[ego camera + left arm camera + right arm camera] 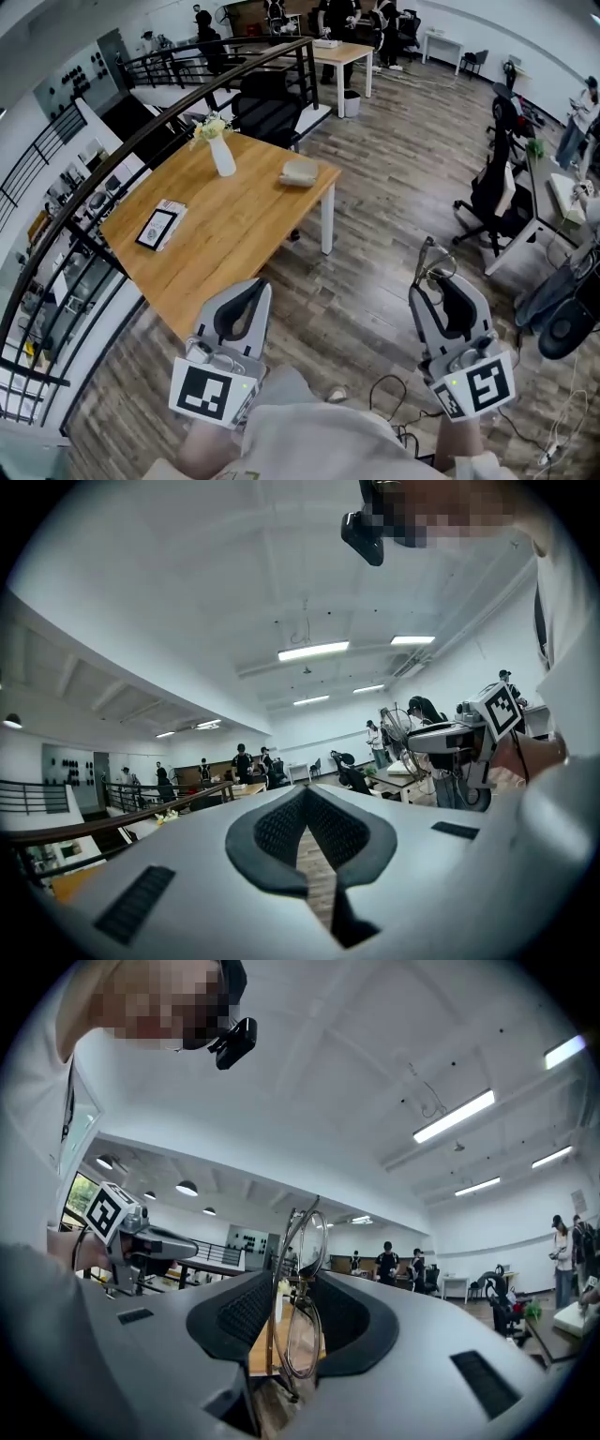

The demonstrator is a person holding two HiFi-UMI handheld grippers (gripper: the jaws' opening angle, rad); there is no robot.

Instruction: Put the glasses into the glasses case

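Note:
The grey-beige glasses case (298,172) lies shut near the far right corner of the wooden table (234,234). My right gripper (429,281) is out over the floor, well short of the table and to its right. It is shut on a pair of thin wire-framed glasses (433,258). In the right gripper view the glasses (302,1307) stand on edge between the black pads, lenses one above the other. My left gripper (255,286) hovers by the table's near corner. Its tips (305,794) meet with nothing between them.
On the table stand a white vase with flowers (220,150) and a flat black-and-white box (157,226). A black office chair (267,108) sits behind the table and a dark railing (84,216) runs along its left. More chairs (492,197) and floor cables (394,394) are at right.

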